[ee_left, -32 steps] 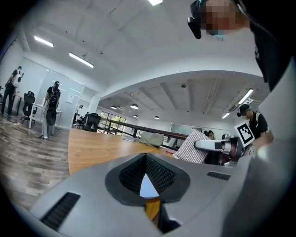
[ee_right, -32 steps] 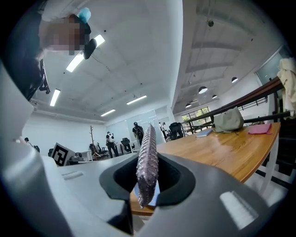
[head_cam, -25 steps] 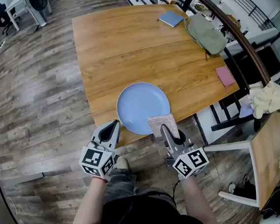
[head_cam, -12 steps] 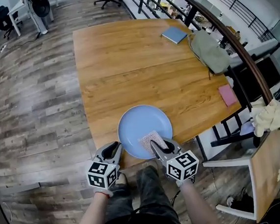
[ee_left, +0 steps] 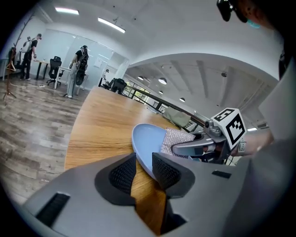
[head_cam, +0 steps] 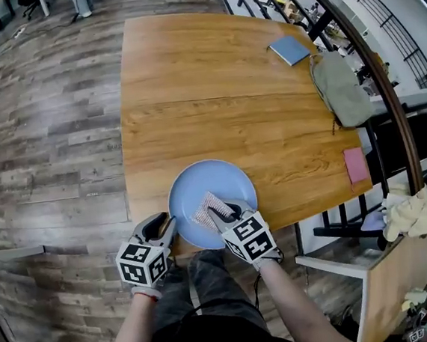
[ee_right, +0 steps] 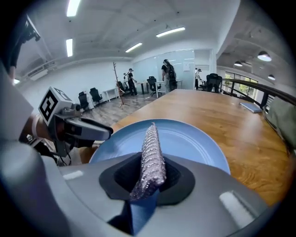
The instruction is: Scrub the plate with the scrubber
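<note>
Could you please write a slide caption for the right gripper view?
Right gripper clamps the silvery mesh scrubber edge-on over the blue plate on the wooden table, left gripper alongside.

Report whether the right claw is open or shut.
Shut: the right claw pinches the scrubber between its pads, over the plate.

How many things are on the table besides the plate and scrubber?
3: a blue notebook at the far right corner, a green bag next to it on the right edge, and a pink pad by the near right corner. Nothing seems hidden.
</note>
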{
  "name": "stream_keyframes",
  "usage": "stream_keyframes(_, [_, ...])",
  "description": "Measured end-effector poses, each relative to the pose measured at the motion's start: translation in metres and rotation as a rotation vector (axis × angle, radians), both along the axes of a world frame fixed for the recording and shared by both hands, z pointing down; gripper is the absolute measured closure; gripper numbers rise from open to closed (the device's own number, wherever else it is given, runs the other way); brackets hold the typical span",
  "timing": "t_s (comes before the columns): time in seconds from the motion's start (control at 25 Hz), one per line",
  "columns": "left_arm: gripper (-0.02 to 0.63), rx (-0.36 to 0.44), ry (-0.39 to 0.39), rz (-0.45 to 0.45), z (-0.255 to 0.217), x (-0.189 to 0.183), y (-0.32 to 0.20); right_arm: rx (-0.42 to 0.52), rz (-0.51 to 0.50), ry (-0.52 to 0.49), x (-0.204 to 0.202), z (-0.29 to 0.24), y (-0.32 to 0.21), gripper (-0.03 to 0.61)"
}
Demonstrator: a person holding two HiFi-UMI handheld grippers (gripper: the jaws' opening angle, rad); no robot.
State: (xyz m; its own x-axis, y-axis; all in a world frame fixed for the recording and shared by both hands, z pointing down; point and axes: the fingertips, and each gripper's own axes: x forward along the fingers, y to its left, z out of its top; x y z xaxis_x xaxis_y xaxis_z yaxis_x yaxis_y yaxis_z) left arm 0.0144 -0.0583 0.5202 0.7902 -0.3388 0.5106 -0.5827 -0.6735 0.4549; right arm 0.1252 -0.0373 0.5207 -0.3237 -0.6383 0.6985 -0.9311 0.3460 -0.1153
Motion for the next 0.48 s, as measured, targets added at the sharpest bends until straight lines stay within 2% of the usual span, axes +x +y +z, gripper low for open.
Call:
stream_keyframes(0.2, [0.528,-0.001,-0.06,-0.015,0.005,0.003,0.001,-0.038,-0.139,0.09,-0.008,0.012,-0.008,0.502])
stream_keyframes(0.32, [0.528,-0.024,-0.071,-0.042,0.007,0.006,-0.001,-0.047,-0.239,0.151,-0.014,0.014,-0.013,0.502])
stream_keyframes(0.48, [0.529,-0.038,-0.075,-0.07,0.008,0.007,0.0,-0.035,-0.334,0.18,-0.024,0.016,-0.023,0.502])
